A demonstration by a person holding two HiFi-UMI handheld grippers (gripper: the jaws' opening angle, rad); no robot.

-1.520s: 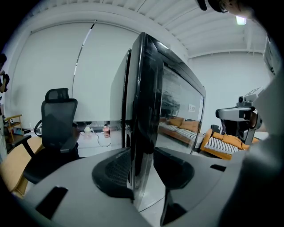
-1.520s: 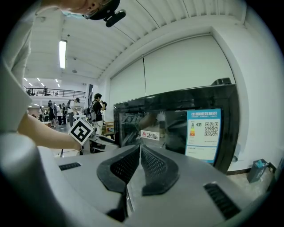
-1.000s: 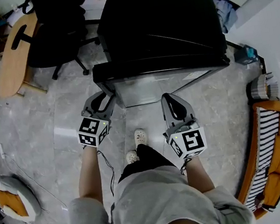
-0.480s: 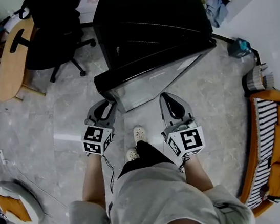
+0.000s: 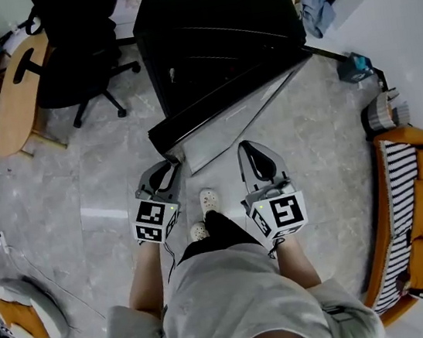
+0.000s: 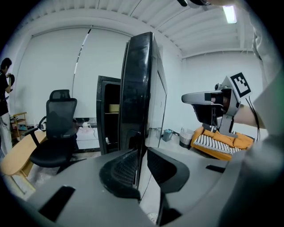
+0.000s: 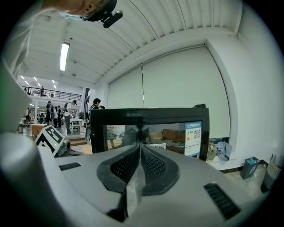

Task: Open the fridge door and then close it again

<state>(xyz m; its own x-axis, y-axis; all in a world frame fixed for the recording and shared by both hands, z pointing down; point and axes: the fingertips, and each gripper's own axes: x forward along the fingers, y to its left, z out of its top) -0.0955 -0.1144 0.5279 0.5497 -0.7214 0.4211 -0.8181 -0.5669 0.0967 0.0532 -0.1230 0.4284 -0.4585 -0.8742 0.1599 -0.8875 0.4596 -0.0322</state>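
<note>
**A:** Left claw (image 6: 142, 155) has its jaws either side of the free edge of the fridge door (image 6: 140, 88) and they're closing. A sliver of light shows beside the right-hand pad, so it isn't clamped yet.

**B:** Right one?

**A:** Right claw (image 7: 140, 147) is clenched on nothing, pads together, facing the door glass. Looks parked; one claw is enough for this pull.

**B:** Door position?

**A:** Partly open. In the head view it angles off the fridge (image 5: 213, 15), hinged at the right, with its free edge towards the person at the left claw. The left gripper view looks past the edge at an inner shelf.

**B:** Why grab the edge?

**A:** I can't see a handle. The edge is furthest from the hinge, so it gives the best leverage.

**B:** Stage?

**A:** Opening half, I'd judge; closing isn't done yet.

**B:** Risks?

**A:** The edge is glossy, so the pads could slip. The office chair (image 5: 79, 58) sits well apart from the swing.
</note>
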